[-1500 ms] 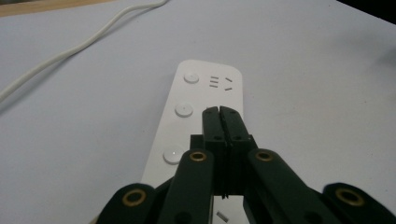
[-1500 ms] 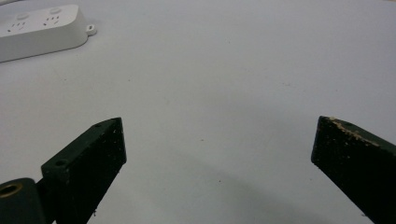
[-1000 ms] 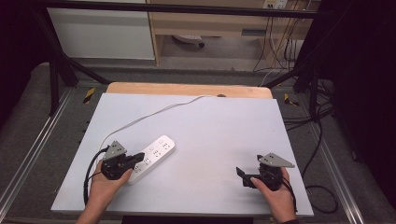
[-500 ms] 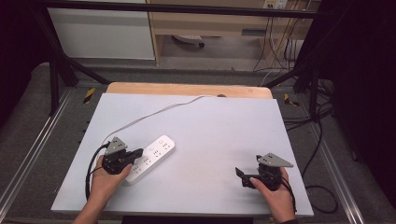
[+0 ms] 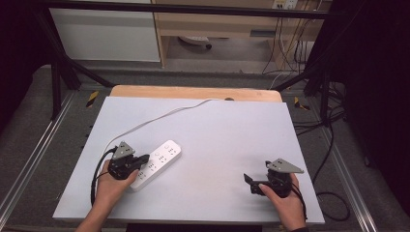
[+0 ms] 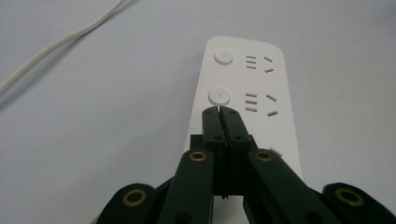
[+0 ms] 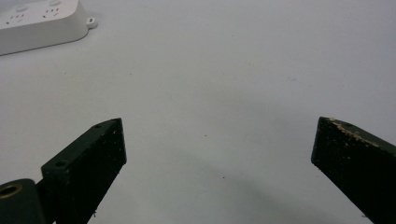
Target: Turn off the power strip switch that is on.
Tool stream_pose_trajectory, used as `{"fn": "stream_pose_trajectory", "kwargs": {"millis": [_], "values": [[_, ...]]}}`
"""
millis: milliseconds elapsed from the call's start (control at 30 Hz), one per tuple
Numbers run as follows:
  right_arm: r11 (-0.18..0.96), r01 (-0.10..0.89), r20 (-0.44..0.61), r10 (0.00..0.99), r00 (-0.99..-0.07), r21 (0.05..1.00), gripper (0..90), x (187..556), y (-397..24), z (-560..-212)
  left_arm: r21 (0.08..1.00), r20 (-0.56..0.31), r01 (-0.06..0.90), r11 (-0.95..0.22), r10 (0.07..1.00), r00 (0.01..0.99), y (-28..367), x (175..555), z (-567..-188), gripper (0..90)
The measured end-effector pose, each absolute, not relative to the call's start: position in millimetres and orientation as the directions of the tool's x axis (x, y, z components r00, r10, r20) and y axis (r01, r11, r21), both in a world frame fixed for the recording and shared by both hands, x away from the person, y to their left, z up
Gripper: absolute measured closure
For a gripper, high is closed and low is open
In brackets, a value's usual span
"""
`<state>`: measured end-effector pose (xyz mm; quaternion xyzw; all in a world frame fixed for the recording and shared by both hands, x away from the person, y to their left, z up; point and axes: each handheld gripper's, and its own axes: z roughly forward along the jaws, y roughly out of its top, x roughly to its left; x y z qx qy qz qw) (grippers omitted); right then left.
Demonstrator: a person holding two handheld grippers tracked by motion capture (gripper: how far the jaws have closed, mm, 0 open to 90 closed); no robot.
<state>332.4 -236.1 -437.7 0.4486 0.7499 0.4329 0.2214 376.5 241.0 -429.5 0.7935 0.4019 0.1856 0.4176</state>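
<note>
Power strip [image 5: 155, 164]: it is lying flat on the white table [image 5: 222, 135], in the near left part, just in front of the person's left hand.
Long axis of the strip: it is running diagonally in the high view, from near left to far right; the rounded end with the last round switch is pointing far right.
Top face: the sockets and round switches [image 6: 219, 96] are facing up.
Cord [image 5: 159, 117]: it is leaving the strip's near left end, curving to the far edge of the table.
Left gripper [image 6: 223, 112]: its jaws are pressed together with nothing between them; the tips are standing over the strip's top face, just at one round switch. Whether they are touching it, I cannot tell.
Right gripper [image 7: 218, 140]: its jaws are standing wide apart, holding nothing, over bare table, well apart from the strip; in the high view it [image 5: 251, 182] is sitting at the near right.
</note>
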Motion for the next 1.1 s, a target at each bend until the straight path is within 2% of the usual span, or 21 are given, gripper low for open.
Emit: {"fn": "stream_pose_trajectory", "kwargs": {"millis": [1100], "values": [[0.227, 0.493, 0.059, 0.865, -0.498, 0.840, 3.8, 331.9, -235.9, -438.6, 0.803, -0.026, 0.486, -0.345, 0.794, 0.607, 239.4, 377.4, -434.5, 90.0]]}}
